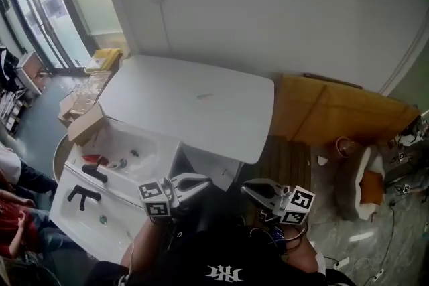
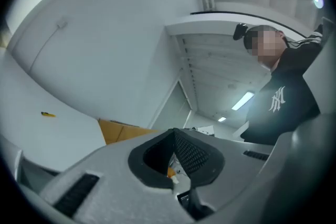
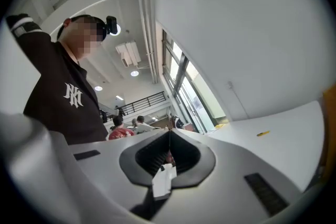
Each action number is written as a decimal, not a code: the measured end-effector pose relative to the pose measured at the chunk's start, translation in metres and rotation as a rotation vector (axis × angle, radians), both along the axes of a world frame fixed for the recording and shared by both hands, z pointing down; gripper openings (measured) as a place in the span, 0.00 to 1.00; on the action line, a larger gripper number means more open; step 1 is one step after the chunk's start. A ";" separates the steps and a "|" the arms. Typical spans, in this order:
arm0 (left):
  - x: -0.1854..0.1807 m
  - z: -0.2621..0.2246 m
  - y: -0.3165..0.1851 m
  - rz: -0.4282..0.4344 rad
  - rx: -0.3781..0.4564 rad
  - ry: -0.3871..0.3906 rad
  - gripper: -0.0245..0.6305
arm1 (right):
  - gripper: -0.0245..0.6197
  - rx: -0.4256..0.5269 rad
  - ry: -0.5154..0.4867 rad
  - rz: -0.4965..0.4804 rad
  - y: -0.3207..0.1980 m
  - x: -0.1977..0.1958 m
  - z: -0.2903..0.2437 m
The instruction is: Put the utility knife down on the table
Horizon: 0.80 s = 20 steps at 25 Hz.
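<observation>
Currently: both grippers closed and empty, knife lying on the table

1. Left gripper [image 2: 173, 132]: in the left gripper view the two jaws meet at their tips. Nothing sits between the pads.
2. Right gripper [image 3: 169, 132]: in the right gripper view the jaws are likewise pressed together at the tips, with nothing clamped.
3. Position: in the head view both grippers are at the bottom centre of the frame, close to the person's dark top and well apart from the knife. Their jaws point toward each other.
4. Utility knife [image 1: 204, 96]: it lies flat on the white table [image 1: 154, 87], near the middle of the tabletop, at the centre of the frame. It touches neither gripper. It shows only as a small yellowish sliver.
5. Surroundings: a cardboard box [image 1: 85, 122] stands at the table's left edge. A brown cardboard sheet [image 1: 335, 114] lies at the frame's right.
</observation>
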<state>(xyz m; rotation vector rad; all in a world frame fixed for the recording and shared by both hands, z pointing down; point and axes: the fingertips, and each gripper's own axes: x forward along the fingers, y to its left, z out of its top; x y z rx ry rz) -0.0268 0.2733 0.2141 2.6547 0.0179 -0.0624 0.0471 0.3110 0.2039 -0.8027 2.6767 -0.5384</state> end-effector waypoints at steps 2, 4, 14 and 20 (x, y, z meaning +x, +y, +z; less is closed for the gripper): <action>-0.023 0.017 0.010 -0.011 0.007 -0.075 0.05 | 0.05 -0.004 0.064 0.002 0.016 -0.032 0.009; -0.049 0.032 0.017 -0.036 -0.015 -0.109 0.05 | 0.05 -0.024 0.234 0.081 0.021 -0.049 0.026; -0.073 0.035 0.070 0.035 0.039 0.013 0.05 | 0.04 0.193 0.625 0.013 0.102 -0.122 0.027; -0.059 0.002 0.096 -0.048 0.093 0.044 0.05 | 0.04 0.171 0.333 0.041 0.107 -0.100 0.003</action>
